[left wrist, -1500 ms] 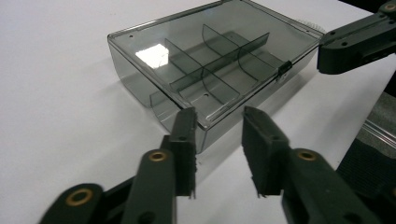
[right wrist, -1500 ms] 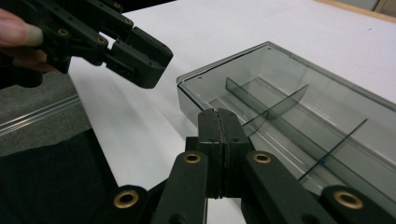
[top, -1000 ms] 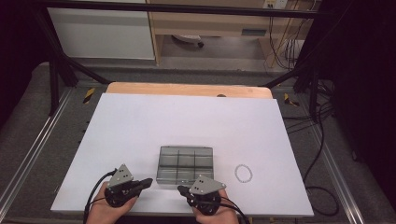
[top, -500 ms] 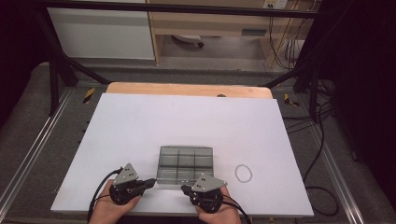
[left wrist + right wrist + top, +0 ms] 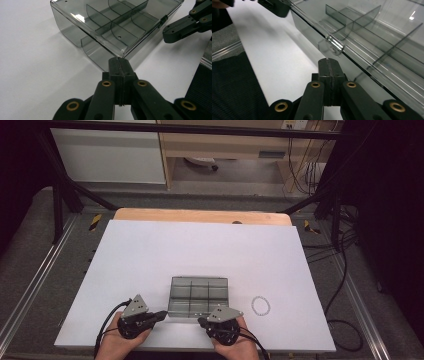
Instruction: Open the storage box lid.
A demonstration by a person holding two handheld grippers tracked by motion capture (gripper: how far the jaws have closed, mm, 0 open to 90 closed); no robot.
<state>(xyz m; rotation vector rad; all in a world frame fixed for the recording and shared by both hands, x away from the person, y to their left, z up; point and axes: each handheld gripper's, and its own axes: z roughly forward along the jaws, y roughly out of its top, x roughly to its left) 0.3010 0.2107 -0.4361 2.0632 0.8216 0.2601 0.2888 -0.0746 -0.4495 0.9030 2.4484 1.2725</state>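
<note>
Both grippers have crept up to the box [image 5: 199, 295]; its compartments look empty; left gripper [image 5: 119, 65] and right gripper [image 5: 329, 65] pressed together, tips just at its near edge.

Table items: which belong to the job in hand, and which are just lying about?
In the job:
- smoky clear compartment box, lid shut
- left gripper, fingers together
- right gripper, fingers together

Lying about:
- small white ring on the table

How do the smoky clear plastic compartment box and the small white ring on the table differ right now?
The smoky clear plastic compartment box is rectangular, dark-tinted and divided inside; the small white ring is a thin pale loop. The box sits between the left gripper and the right gripper; the ring lies apart to its right. Both rest on the white table.
</note>
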